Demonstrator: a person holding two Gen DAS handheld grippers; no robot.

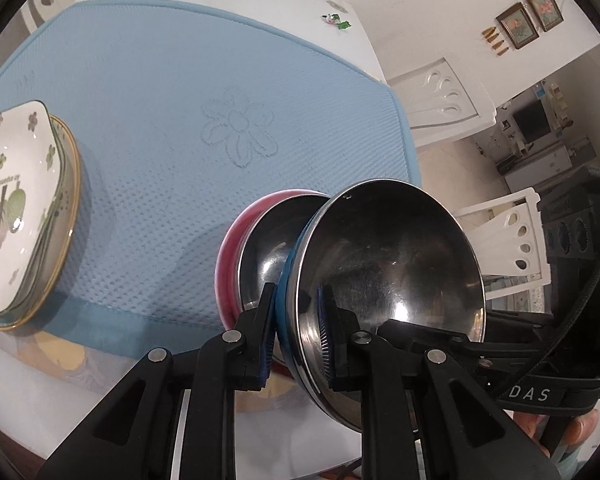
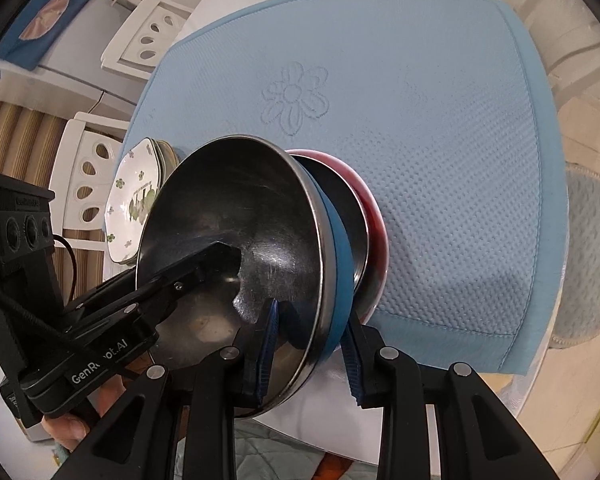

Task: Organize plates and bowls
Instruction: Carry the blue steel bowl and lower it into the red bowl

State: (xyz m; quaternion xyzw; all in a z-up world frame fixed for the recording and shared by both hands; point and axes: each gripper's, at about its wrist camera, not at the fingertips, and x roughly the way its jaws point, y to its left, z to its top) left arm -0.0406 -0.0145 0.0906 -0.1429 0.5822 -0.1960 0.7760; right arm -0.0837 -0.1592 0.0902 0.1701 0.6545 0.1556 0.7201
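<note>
Here, low centre of both wrist views, left gripper point(image 1: 300, 320) and right gripper point(image 2: 312, 344) each clamped on the rim of a tilted blue-sided steel bowl point(image 1: 388, 264) above a red bowl point(image 1: 236, 248) (plate stack point(image 1: 16, 208) at left edge) on blue mat point(image 1: 172, 100).

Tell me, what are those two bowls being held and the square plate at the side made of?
The blue bowl and the red bowl behind it look like polished steel inside: both linings mirror the room. Their coloured outer shells could be plastic or paint; I cannot tell. The square plate looks like glazed ceramic: glossy white with printed green leaves.
</note>
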